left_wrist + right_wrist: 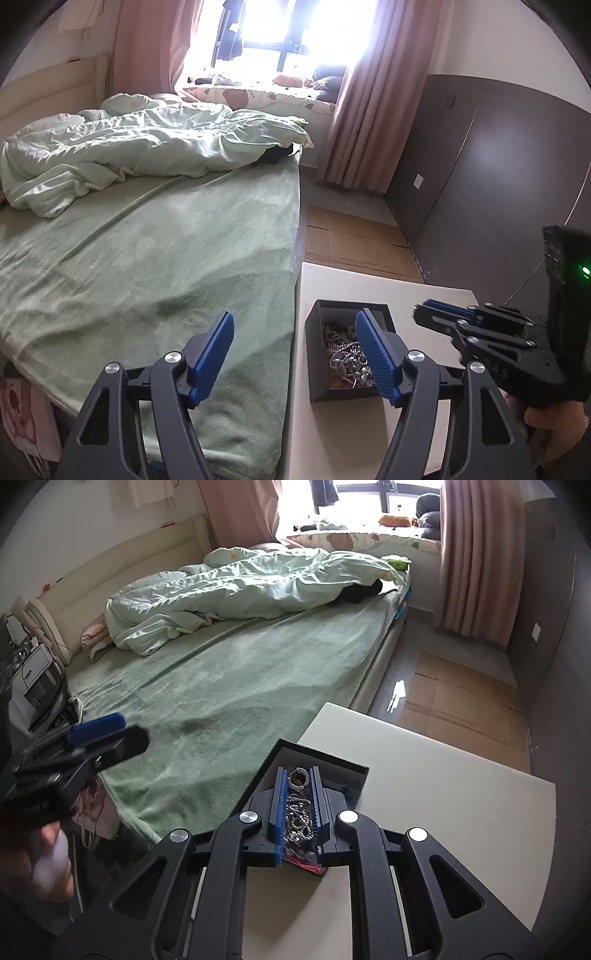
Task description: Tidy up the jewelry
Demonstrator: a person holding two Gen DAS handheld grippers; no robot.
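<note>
Jewelry (345,354) fills the dark box (314,354) on the surface (443,794), unsorted; left gripper (295,354) jaws wide and empty, right gripper (297,805) jaws nearly closed, apparently gripping a ring (296,777).

Two black hand-held grippers with blue pads

The left gripper (293,354) and right gripper (300,805) share black, cut-out linkage arms, round silver screw heads and ribbed blue finger pads (373,354); a green light (584,270) glows on the right one's body.
</note>
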